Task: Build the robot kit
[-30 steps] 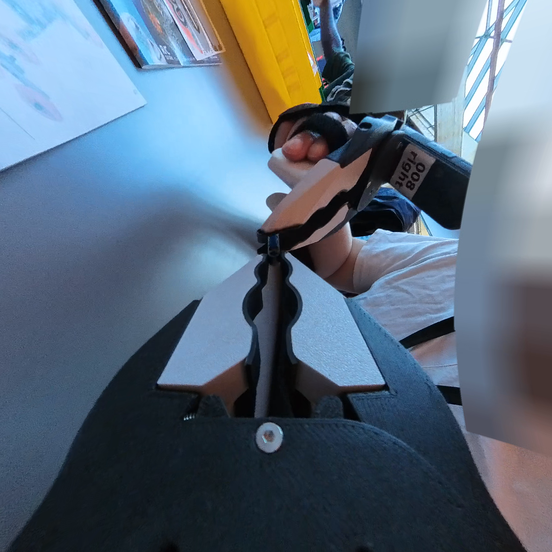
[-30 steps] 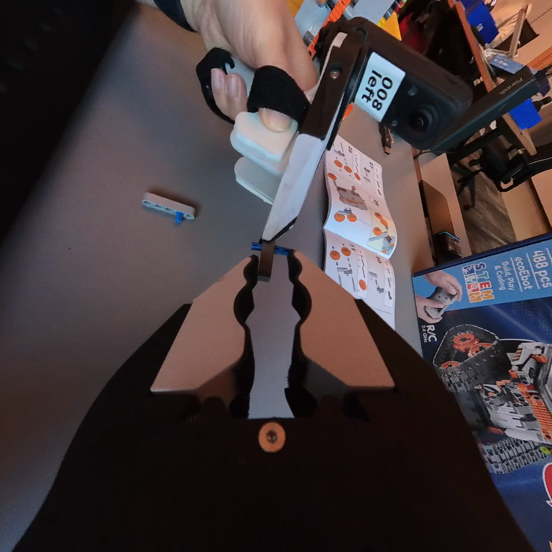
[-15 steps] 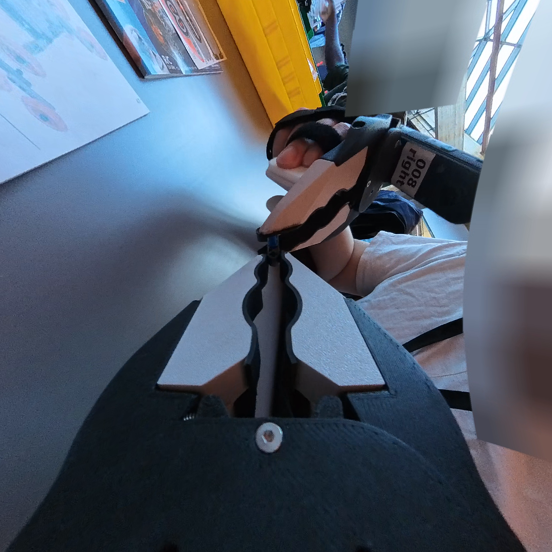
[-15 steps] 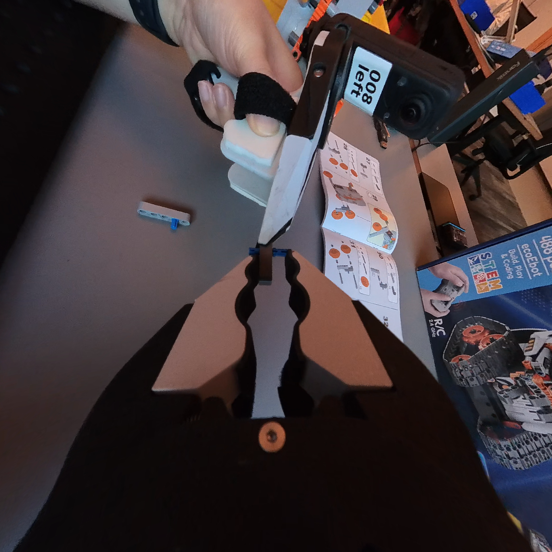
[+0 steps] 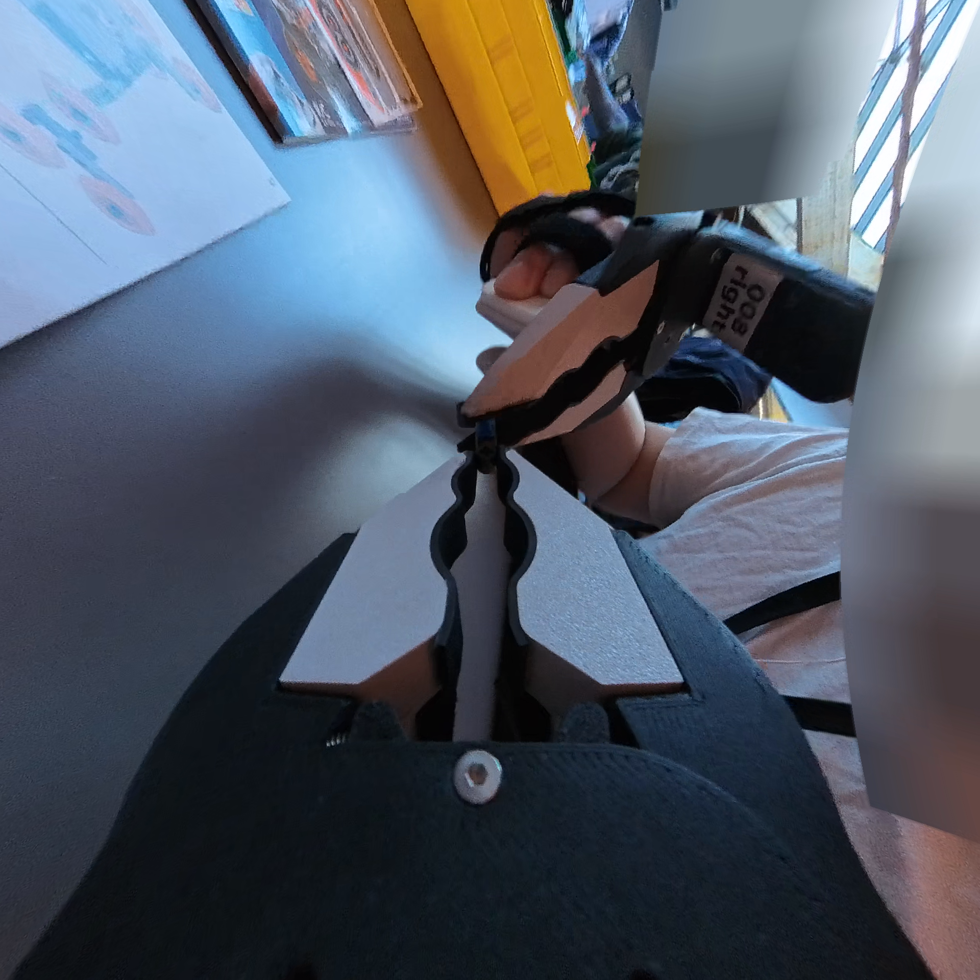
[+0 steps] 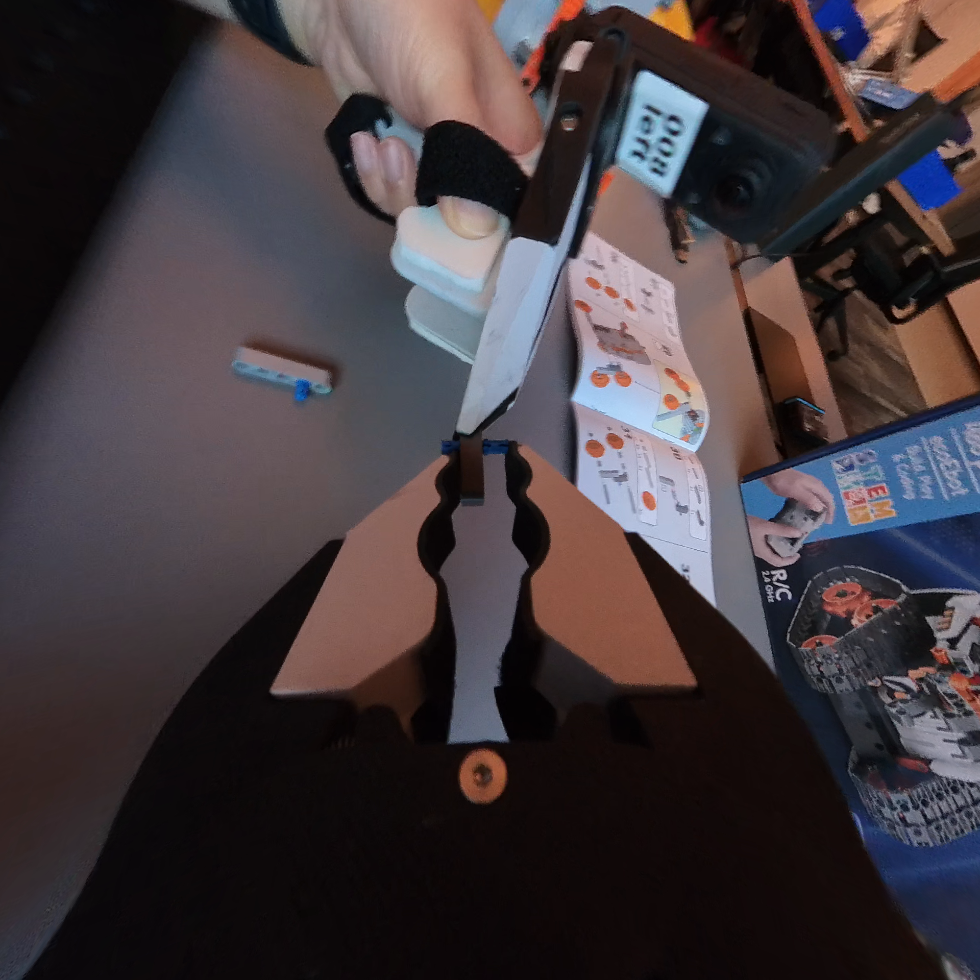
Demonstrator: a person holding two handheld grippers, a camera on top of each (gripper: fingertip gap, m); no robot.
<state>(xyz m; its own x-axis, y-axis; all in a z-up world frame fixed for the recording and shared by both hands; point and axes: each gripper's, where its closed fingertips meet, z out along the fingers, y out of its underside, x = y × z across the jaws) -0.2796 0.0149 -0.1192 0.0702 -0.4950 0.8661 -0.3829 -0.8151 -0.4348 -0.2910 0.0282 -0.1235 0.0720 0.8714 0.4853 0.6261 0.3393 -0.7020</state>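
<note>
My left gripper [image 5: 485, 457] is shut on a small black beam [image 5: 486, 441] held at its fingertips. In the right wrist view the left gripper [image 6: 469, 429] comes down from above, and the black beam [image 6: 472, 477] hangs between my right gripper's fingers. My right gripper [image 6: 480, 455] is shut endwise on a short blue pin [image 6: 498, 447] that crosses the beam. In the left wrist view the right gripper [image 5: 477, 419] meets mine tip to tip. Both are held above the grey table [image 6: 159, 477].
A grey beam with a blue pin [image 6: 281, 371] lies on the table to the left. An open instruction booklet [image 6: 636, 371] and a blue kit box [image 6: 875, 610] lie to the right. A yellow bin [image 5: 504, 90] stands beyond, and a person's white shirt [image 5: 742, 504] is close. Left and right tips are no more than a few centimetres apart.
Both grippers have shifted slightly together against the background. The pin and beam stay gripped as before.
</note>
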